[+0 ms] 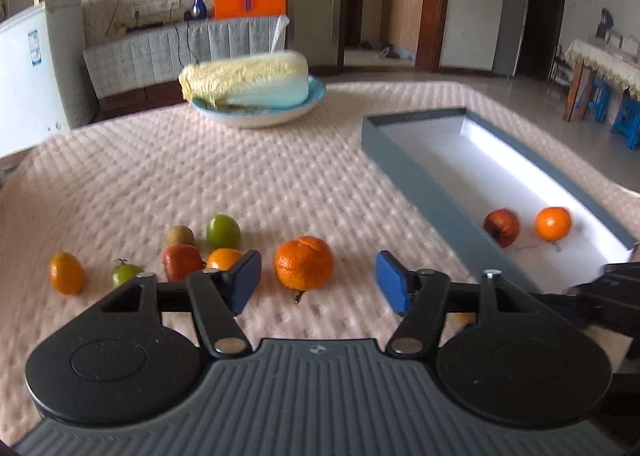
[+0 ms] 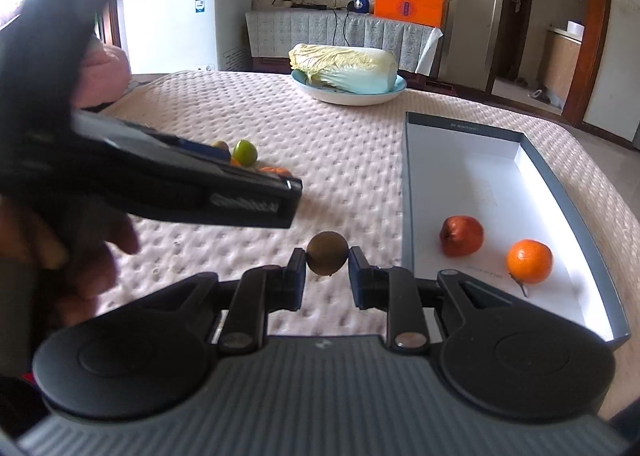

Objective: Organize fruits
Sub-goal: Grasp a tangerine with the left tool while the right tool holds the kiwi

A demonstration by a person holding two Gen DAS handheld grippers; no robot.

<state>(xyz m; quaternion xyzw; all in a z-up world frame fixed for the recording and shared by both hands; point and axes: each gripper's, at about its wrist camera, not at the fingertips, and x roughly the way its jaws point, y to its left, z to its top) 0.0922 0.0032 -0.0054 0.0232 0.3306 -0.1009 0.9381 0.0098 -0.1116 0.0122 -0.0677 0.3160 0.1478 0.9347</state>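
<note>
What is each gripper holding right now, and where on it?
The right gripper pinches a small brown fruit by its two opposite sides. The left gripper holds nothing.

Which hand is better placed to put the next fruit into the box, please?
The right: the right gripper already grips a brown fruit beside the box; the left gripper is open, holding nothing.

The left gripper (image 1: 318, 282) stands open with a wrinkled mandarin (image 1: 303, 263) between its blue pads (image 1: 390, 280), untouched. At nine o'clock lie more fruits (image 1: 182, 261) on the quilted cloth (image 1: 240, 176); at three o'clock the box (image 1: 432, 196) holds a red fruit (image 1: 502, 227) and an orange (image 1: 553, 223).
</note>
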